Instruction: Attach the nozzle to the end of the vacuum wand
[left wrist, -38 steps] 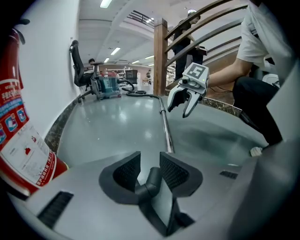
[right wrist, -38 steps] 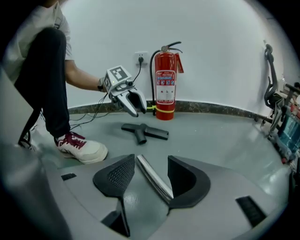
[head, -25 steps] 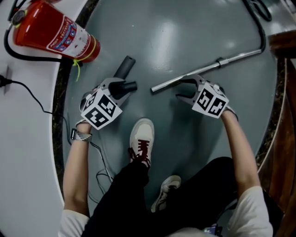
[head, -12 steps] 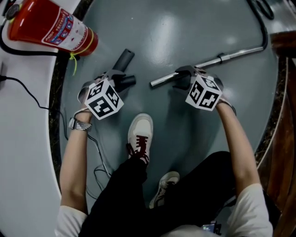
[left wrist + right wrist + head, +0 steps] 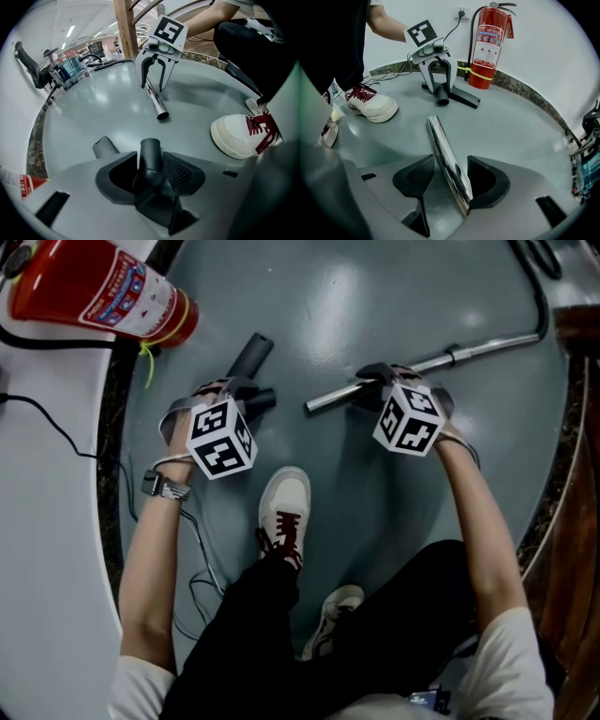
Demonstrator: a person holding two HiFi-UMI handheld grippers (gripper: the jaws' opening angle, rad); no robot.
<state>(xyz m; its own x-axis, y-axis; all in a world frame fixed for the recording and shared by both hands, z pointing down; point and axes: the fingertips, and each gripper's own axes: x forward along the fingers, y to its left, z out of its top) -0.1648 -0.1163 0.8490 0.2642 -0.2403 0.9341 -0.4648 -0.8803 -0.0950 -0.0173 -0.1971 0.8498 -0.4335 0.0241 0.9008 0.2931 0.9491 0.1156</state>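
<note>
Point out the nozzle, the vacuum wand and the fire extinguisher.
nozzle (image 5: 151, 157): left gripper view, on its dark round tube.
vacuum wand (image 5: 446, 154): right gripper view, midway along the chrome tube.
fire extinguisher (image 5: 103, 292): head view, on the red cylinder body.

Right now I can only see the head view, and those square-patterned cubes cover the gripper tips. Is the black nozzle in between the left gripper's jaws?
Observer: Yes. The left gripper view shows the nozzle standing between the jaws of the left gripper. They have just been opening and don't squeeze it.
Operator: Is the shiny wand in the other one?
Observer: The right gripper view shows the wand running between the jaws of the right gripper, which are apart.
Operator: Is the wand's end open?
Observer: Yes, the left gripper view shows a hollow end, pointing toward the nozzle.
</note>
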